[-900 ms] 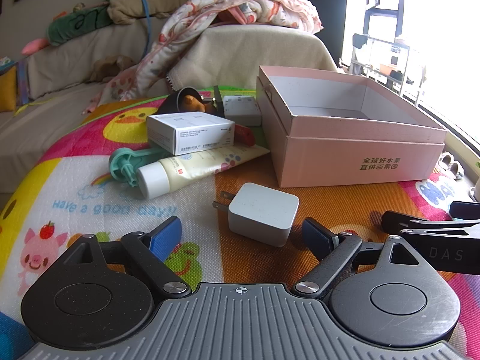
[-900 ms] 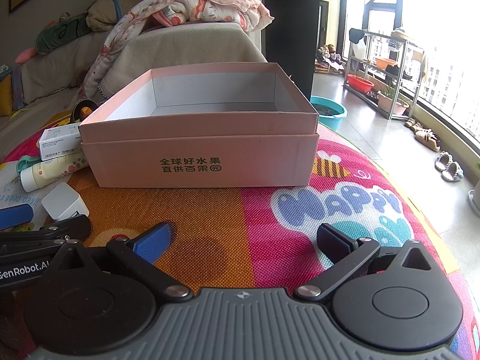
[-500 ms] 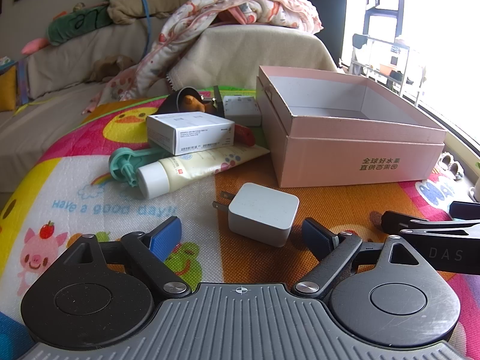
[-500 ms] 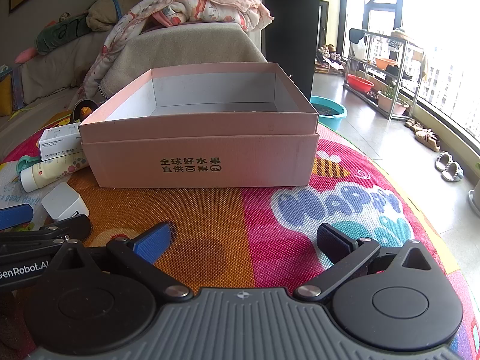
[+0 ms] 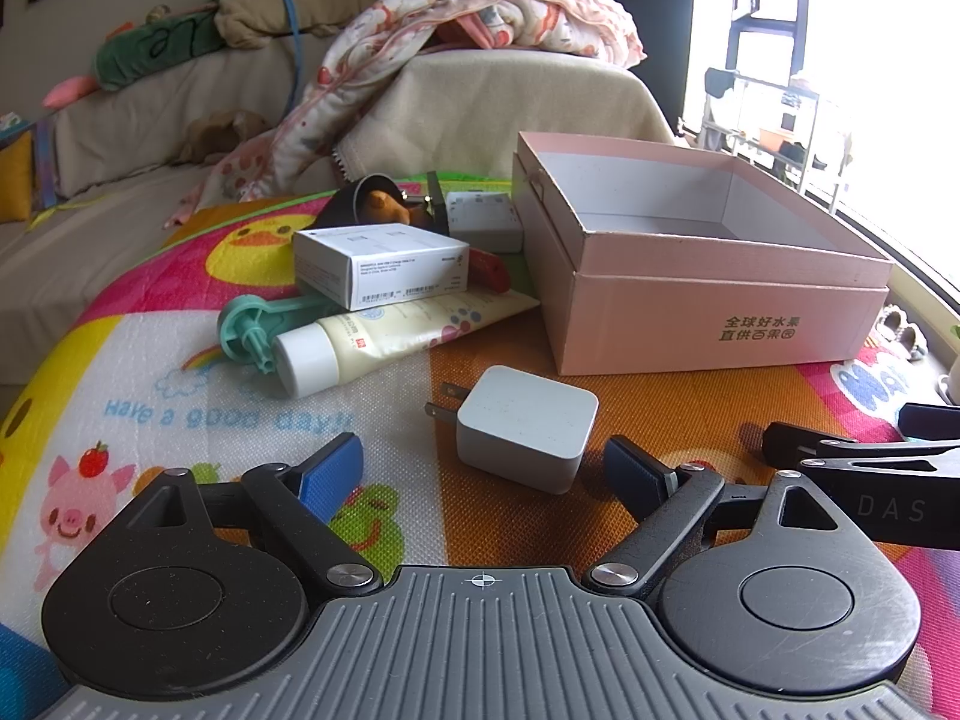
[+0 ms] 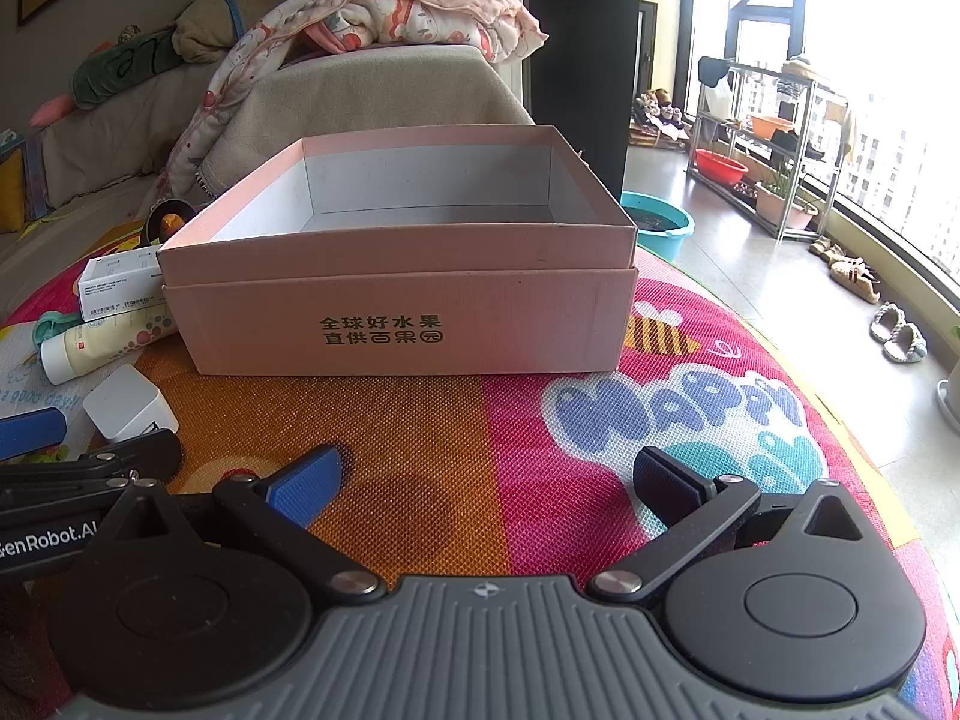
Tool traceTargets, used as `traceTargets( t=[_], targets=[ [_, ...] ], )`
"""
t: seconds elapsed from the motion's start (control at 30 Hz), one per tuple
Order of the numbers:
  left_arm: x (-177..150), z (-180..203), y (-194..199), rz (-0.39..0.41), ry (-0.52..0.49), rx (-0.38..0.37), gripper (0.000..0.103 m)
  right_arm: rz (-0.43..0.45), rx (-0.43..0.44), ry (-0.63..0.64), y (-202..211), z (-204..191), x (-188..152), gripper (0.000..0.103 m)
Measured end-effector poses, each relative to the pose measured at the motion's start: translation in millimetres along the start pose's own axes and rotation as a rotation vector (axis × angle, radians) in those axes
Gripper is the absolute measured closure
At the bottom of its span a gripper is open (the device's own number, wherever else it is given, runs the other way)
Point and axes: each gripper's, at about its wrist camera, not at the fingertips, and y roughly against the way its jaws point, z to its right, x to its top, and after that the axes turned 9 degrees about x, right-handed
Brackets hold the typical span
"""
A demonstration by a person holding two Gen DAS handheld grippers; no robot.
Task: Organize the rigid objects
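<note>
Your left claw is spread wide and holds nothing, low over the cartoon-printed play mat, with the white plug-in charger lying just ahead of it, between the blue finger pads but slightly toward the right one. The charger lies flat, prongs pointing left. Your right claw is likewise released and empty, resting over bare mat in front of the pink cardboard box.

The box looks empty as far as its interior shows, so the sorting seems to be at its start, and the step in hand is the first pick: the charger. Behind it, to the left of the box, the rest waits in a loose heap: a white carton lying on a cream tube, a teal plastic piece beside the tube's cap, a red item partly hidden under the carton, a second small white box against the pink box's wall, and a dark cup-like thing with something brown in it.

For the next move, ease the left claw forward and a touch right so the charger's body sits centred between the pads, then close on its flat sides, not the prongs. The smooth casing could slip or twist if caught on a corner. The box's open top stands to the right and behind, so you will need lift enough to clear its near wall. Mind your right claw, close by.
</note>
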Motion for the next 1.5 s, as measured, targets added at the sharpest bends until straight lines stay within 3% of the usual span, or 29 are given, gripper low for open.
traceTargets(
  t=[1.5],
  targets=[
    [1.5, -0.3, 0.1, 0.001, -0.005, 0.005, 0.011, -0.005, 0.008, 0.011, -0.3, 3.1, 3.5, 0.0]
  ],
)
